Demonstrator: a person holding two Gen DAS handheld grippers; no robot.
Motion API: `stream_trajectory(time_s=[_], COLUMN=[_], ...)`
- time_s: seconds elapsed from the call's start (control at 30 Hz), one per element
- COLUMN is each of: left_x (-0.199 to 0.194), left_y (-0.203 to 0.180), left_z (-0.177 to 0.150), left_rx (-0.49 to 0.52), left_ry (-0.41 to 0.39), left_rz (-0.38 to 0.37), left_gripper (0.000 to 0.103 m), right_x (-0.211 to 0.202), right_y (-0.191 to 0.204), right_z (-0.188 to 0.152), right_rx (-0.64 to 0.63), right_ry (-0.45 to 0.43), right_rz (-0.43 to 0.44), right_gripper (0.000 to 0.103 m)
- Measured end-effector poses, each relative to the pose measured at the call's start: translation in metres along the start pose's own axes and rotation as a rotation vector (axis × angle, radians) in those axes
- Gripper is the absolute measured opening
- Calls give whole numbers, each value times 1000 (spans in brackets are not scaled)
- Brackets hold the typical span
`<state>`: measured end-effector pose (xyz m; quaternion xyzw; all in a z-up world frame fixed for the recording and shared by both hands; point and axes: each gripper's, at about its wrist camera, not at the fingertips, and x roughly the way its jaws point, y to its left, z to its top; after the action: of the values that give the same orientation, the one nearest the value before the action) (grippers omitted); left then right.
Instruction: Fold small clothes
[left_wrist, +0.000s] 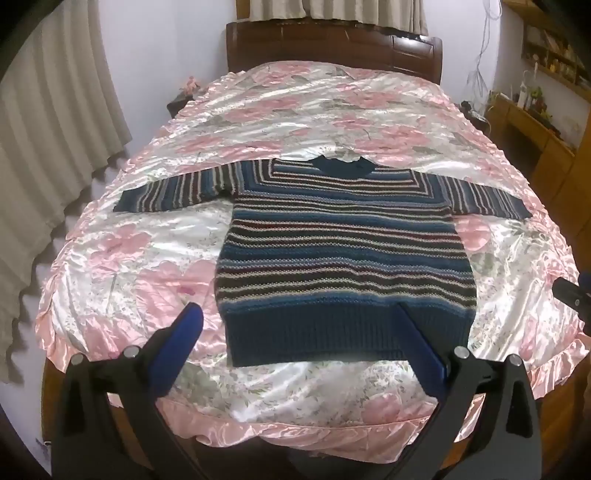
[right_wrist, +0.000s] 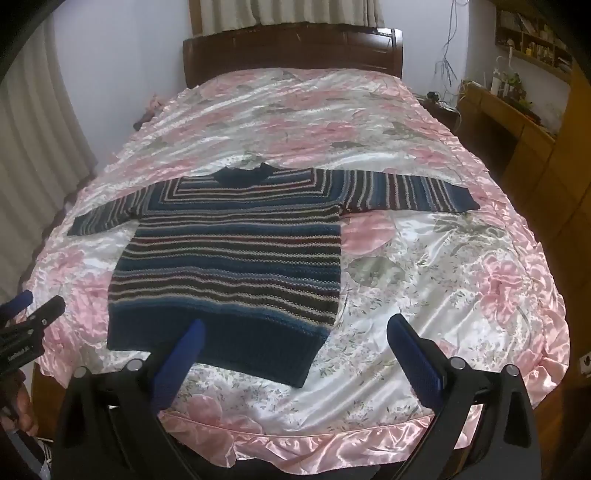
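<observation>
We have the striped sweater (left_wrist: 343, 254) laid flat and face up on the bed (left_wrist: 122, 280), its dark ribbed hem toward the foot edge and its collar toward the headboard (left_wrist: 332, 48). Both sleeves are stretched straight out toward the 2 long side edges, so the garment makes a T shape. We judge it was spread this way so that every fold line is exposed and each sleeve can be turned in without dragging the body along.

The left gripper (left_wrist: 299, 314) hangs above the foot edge, aimed at the hem's left half, its jaws spread wide with nothing between them. The right gripper (right_wrist: 293, 328) sits above the same edge, off the hem's right corner, jaws likewise wide apart and empty. Neither touches the cloth. Holding them apart like this gives each hand its own side of the sweater, which suits a fold begun from both corners or both sleeves at once.

For room, the satin bedspread lies bare all around the sweater: a narrow strip between hem and foot edge, more on each side under the sleeves, and a long stretch up to the headboard. The sleeve cuffs end near the side edges, so we would fold them inward. The slick satin may let the knit slide when pulled, so we would lift rather than drag.
</observation>
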<state>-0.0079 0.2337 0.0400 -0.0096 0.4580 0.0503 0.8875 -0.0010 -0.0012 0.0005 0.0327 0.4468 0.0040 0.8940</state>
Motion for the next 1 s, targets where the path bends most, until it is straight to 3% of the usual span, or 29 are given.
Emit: stream_trajectory(time_s=[1.0], left_x=[-3], left_y=[4], left_z=[-2], left_rx=[-8], left_ry=[11], left_rz=[-5], left_gripper=[101], right_x=[-10], right_y=[7], right_z=[1], right_rx=[-10], right_ry=[-16], right_rz=[-24], right_gripper=[100])
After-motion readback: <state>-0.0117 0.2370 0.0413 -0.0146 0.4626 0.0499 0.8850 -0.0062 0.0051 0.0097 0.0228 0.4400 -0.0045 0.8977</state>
